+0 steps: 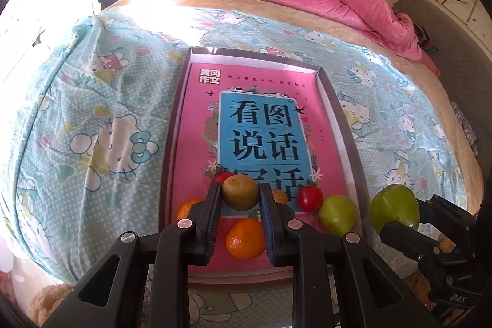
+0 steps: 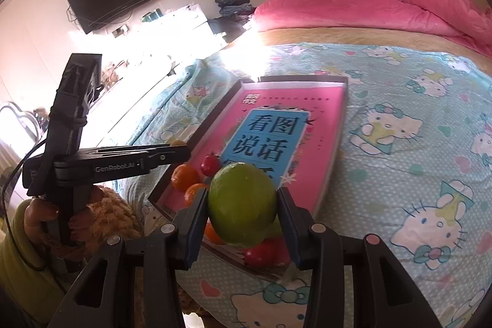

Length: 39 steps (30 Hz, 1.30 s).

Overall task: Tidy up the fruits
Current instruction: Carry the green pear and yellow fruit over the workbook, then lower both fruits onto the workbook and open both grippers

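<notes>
1. Our left hand-held gripper is clenched on a brown kiwi, pinched between its two fingers and held clear above the near end of the tray.
2. Our right hand-held gripper is clamped on a green apple, also lifted; from the left wrist view it hangs just past the tray's right rim, over the bed.
3. The tray lies on the bed with its long axis running away from us. A pink book covers its floor.
4. The remaining fruit is bunched at the near end, under and just beyond the kiwi: oranges, a red tomato, and a second green apple by the right rim.
5. The far stretch of the tray, straight ahead along both grippers' lines, is bare of fruit.
6. We judge the coming move turns on that: each held fruit must travel forward along the tray's length. The left hand sits over the tray already; the right must come inward across the rim first.
7. Where each fruit belongs we cannot tell.
</notes>
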{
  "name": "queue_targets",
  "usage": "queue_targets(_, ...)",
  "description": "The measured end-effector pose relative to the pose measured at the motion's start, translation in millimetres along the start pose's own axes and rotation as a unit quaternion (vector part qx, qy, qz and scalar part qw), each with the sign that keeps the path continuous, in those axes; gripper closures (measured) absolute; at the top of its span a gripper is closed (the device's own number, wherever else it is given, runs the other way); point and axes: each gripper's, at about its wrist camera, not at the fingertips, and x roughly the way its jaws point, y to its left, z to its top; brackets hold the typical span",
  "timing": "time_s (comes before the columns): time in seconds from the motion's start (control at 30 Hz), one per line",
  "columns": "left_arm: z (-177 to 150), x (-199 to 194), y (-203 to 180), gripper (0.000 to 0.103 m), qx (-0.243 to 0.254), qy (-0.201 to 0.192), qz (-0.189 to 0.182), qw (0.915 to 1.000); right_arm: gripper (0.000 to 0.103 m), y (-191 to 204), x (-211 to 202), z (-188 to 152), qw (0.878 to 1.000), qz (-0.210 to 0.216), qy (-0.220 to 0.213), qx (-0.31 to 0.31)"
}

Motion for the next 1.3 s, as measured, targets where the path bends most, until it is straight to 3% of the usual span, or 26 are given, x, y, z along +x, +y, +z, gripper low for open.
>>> queue_targets(0.33,0,14,6,0.078,-0.017,0.017,-0.023,0.9995,0.058,22,28,8,0.999,0.003,0.024,-0.028)
queue_targets(1.3,-3,36,-2,0.078,-0.006,0.044,-0.011,0.9989,0.058,17,67,4,0.995,-0.038,0.072,-0.051)
